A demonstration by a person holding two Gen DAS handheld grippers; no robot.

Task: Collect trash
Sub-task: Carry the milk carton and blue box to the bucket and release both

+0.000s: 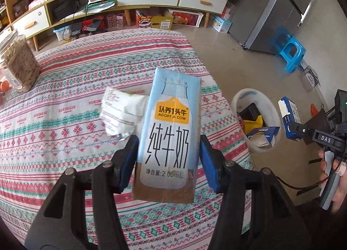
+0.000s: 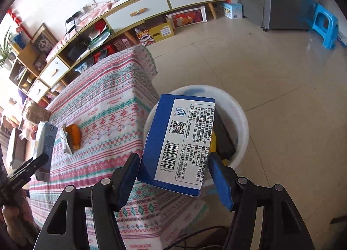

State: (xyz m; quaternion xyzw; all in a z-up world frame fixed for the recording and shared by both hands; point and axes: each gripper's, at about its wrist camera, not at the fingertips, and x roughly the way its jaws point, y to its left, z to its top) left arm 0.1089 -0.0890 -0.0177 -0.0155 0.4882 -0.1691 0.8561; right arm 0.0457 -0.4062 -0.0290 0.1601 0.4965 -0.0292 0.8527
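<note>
The worktop [image 1: 65, 102], under a striped patterned cloth, fills the left of both views, with bare floor to its right. On the floor just beside the worktop's edge stands the white bin [image 2: 243, 120], already holding some dark and yellow trash.

The left gripper [image 1: 169, 159] pinches a milk carton [image 1: 171, 133] across its width, both blue pads pressed on its sides. The carton hangs upright above the worktop, not yet over the bin. The right gripper [image 2: 175, 172] pinches a blue box [image 2: 180, 139] the same way, label side facing the camera. In the right wrist view the box sits in front of the bin's near rim, so it looks to be above or close to the opening, though how high cannot be told.

On the cloth beyond the carton lies a crumpled white wrapper [image 1: 121, 111]; the right wrist view shows something orange in it.

The step in hand looks like the carry to the bin, both pieces lifted and neither dropped. The next move calls for bringing the box fully over the opening before spreading the right gripper, then swinging the carton past the worktop's edge to follow it. Letting go early could leave either piece on the rim or the floor. The wrapper is left to collect.
</note>
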